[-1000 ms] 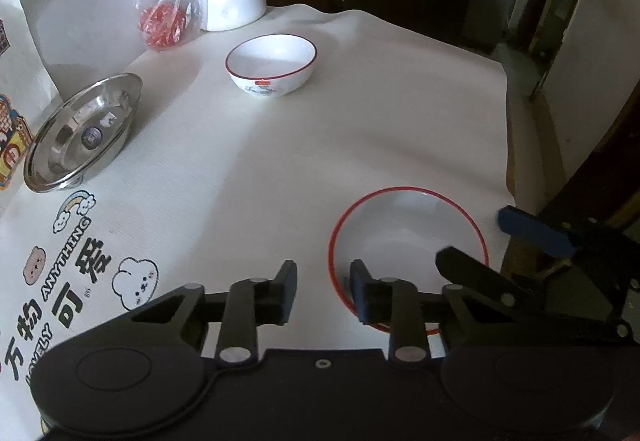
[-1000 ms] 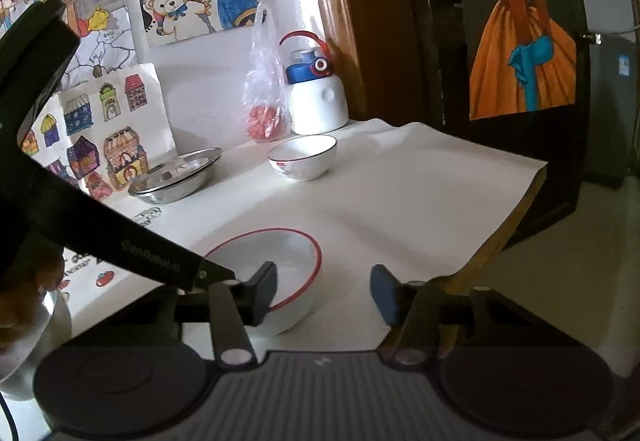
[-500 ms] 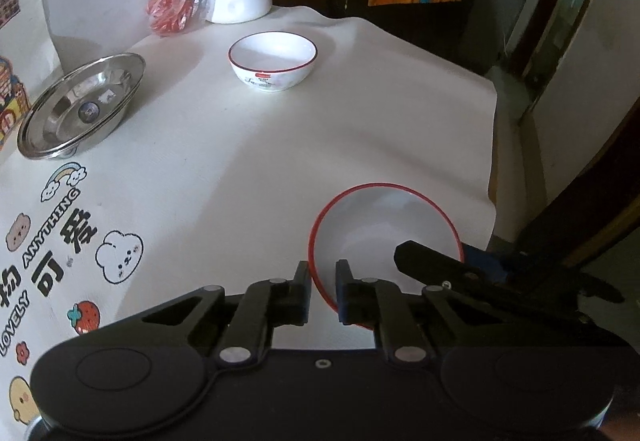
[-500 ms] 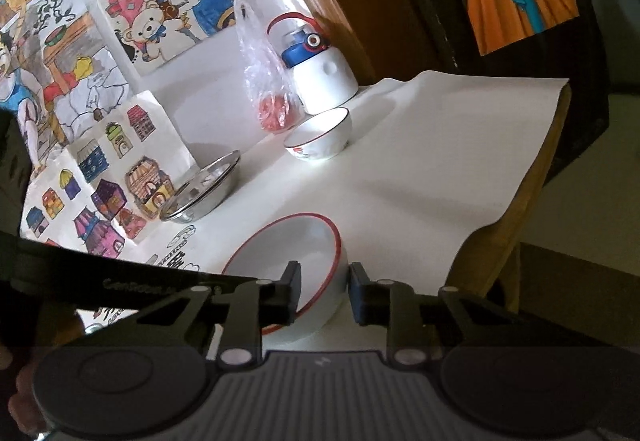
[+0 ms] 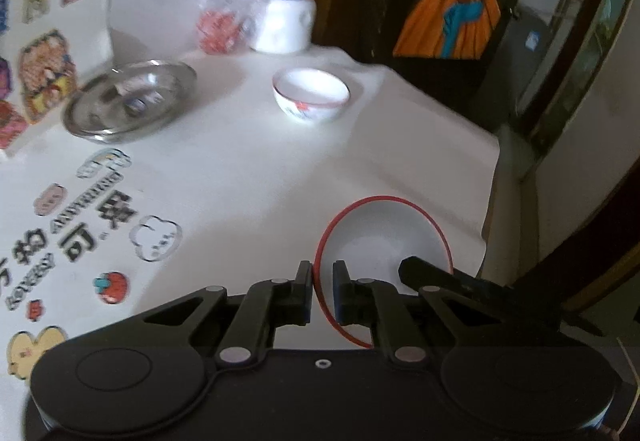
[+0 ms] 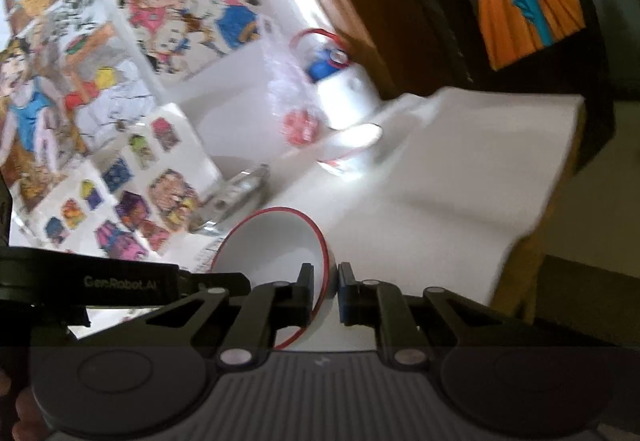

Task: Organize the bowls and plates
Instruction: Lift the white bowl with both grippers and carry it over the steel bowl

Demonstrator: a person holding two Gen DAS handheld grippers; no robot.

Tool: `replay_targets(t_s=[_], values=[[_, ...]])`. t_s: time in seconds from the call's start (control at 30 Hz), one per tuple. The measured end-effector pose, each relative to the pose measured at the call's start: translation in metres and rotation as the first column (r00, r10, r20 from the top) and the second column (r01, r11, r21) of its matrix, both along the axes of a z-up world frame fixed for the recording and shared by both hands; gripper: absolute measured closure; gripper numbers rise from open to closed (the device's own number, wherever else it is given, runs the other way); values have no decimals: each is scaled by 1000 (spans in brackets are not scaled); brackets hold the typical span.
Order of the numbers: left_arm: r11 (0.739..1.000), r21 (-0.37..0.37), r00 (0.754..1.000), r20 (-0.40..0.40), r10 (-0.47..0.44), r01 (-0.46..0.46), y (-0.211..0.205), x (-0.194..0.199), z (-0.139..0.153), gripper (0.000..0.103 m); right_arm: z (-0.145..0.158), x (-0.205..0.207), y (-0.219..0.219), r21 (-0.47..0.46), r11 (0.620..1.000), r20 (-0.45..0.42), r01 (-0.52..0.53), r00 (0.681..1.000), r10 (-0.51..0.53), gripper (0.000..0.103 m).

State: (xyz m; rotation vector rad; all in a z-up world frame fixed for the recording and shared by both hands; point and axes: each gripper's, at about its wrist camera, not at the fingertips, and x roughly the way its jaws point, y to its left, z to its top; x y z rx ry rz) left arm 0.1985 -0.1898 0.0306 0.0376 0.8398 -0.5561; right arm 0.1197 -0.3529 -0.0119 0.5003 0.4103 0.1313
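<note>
A large white bowl with a red rim is held by both grippers and lifted off the table. My left gripper is shut on its left rim. My right gripper is shut on its right rim; the large bowl tilts in the right wrist view. A small white bowl with a red rim stands at the far side of the table, also in the right wrist view. A steel plate lies at the far left.
A white and blue water jug and a plastic bag with red contents stand at the back by the wall. A cartoon-printed card stands at the left. The table's right edge drops to the floor.
Both grippers closed on the large bowl's rim from either side and lifted it; both views have tilted and risen.
</note>
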Motion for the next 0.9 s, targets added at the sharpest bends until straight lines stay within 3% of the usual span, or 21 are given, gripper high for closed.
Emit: replay_targets(t_s=[0.17, 0.33, 0.6, 0.9], values=[[997, -39, 997, 34, 68, -66, 39, -11, 21, 93, 27, -4, 33, -19, 996, 57, -86, 995, 87, 89], [989, -68, 990, 42, 136, -133, 90, -27, 35, 93, 37, -12, 73, -48, 981, 55, -189, 980, 191, 89], [973, -39, 973, -19, 228, -229, 150, -57, 28, 93, 41, -24, 122, -147, 926, -58, -346, 938, 341, 88], [971, -27, 963, -137, 233, -239, 180, -65, 4, 93, 38, -11, 147, -187, 869, -234, -459, 880, 414, 87]])
